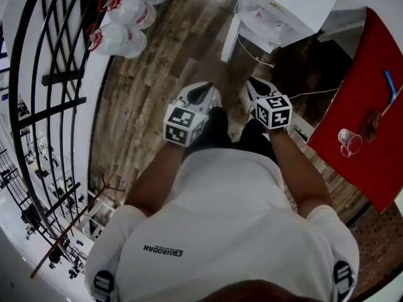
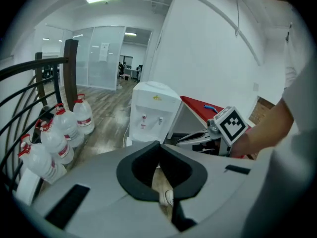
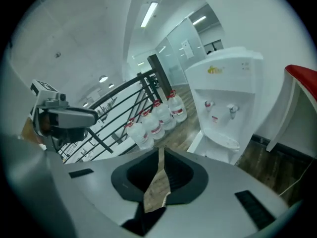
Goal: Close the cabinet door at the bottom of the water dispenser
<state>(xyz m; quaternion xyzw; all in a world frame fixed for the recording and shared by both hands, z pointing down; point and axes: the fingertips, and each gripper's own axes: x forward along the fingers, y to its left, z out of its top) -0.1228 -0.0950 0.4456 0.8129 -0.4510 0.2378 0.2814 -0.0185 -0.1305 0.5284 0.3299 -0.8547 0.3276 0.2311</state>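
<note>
Standing back from the water dispenser [image 1: 286, 5], we hold both tools low and pointed at it. The left gripper [image 1: 208, 90] has its jaws together with nothing between them, only floor and a shoe showing through the gap behind the tips. The right gripper [image 1: 255, 84] is closed and empty too. The dispenser is ahead of both tips and well apart from them. Its cabinet door [image 1: 230, 39] seems to stand swung out at the bottom, ahead of the left gripper and a little toward the right one.

We see several risks from here:

- **Slipping:** A closed tip is a narrow thing to push with, and on a smooth white panel it could skid off the edge.
- **Trapped cord:** The cord [image 1: 255, 55] lies on the floor just beside the door, so the swing could pinch it and keep the door from seating.
- **Too much force:** A hard shove might shift the whole unit or let the door bounce back open.
- **Bottles nearby:** The water bottles [image 1: 126, 17] stand off beyond the left gripper, where a wide sweep could knock them.
</note>
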